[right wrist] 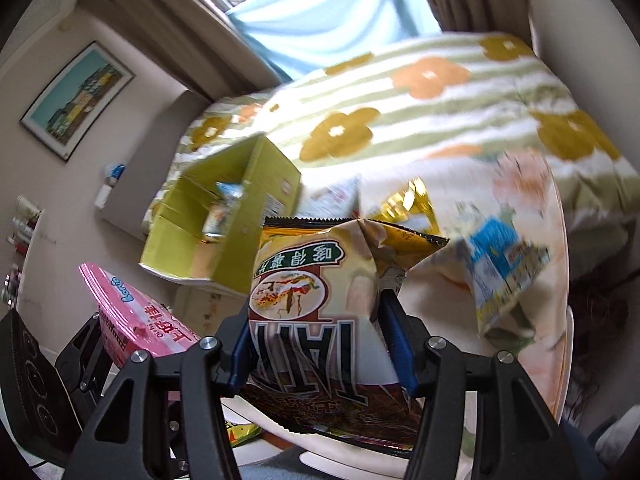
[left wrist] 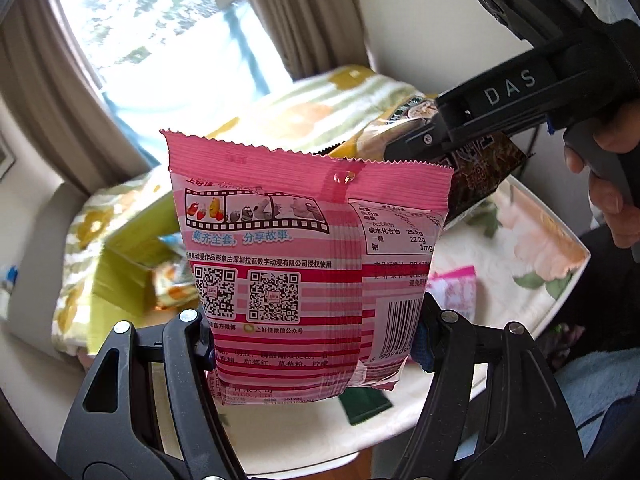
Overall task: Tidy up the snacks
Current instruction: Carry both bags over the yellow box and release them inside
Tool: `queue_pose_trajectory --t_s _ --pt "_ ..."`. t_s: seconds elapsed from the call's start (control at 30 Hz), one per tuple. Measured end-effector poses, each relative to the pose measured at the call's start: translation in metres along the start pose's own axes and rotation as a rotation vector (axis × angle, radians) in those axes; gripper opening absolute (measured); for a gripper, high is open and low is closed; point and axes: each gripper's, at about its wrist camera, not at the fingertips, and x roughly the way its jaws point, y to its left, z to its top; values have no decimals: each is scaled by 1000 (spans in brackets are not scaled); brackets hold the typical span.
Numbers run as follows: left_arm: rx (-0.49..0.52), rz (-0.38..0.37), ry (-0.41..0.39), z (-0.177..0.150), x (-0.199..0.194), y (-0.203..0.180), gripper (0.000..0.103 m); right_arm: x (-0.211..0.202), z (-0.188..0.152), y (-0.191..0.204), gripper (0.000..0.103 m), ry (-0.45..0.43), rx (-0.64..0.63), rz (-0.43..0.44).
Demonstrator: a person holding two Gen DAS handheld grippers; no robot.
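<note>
Tilting downward over the floral-clothed worktop (left wrist: 532, 280), both tools hang raised above it. The left hand-held gripper (left wrist: 316, 336) stands about half open, its pads clamped on the lower sides of a pink snack packet (left wrist: 308, 248), which rises upright from between its fingers, back face to the camera. The right hand-held gripper (right wrist: 320, 344), gripped by a person's hand (left wrist: 612, 184), is squeezed narrow on a yellow-and-brown chip bag (right wrist: 320, 292), whose crumpled top sticks out ahead of the blue pads (right wrist: 400, 340). Beyond and to the left of both lies an open green carton (right wrist: 240, 216) with packets inside.
</note>
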Motion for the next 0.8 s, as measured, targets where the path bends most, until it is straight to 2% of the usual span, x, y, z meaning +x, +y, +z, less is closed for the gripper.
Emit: queue_pose_trajectory --t_s 0.23,0.47,0.7,0.8 --pt "-48 57 -61 -3 -27 45 66 8 29 53 53 -41 -85 37" --pt "-118 82 -73 -7 -26 130 66 46 63 110 53 -62 -141 43" --pt "-162 131 -50 -10 -1 229 66 94 97 153 53 -54 -149 41" --pt "-175 143 -18 -10 21 267 66 117 109 169 53 -42 -145 37"
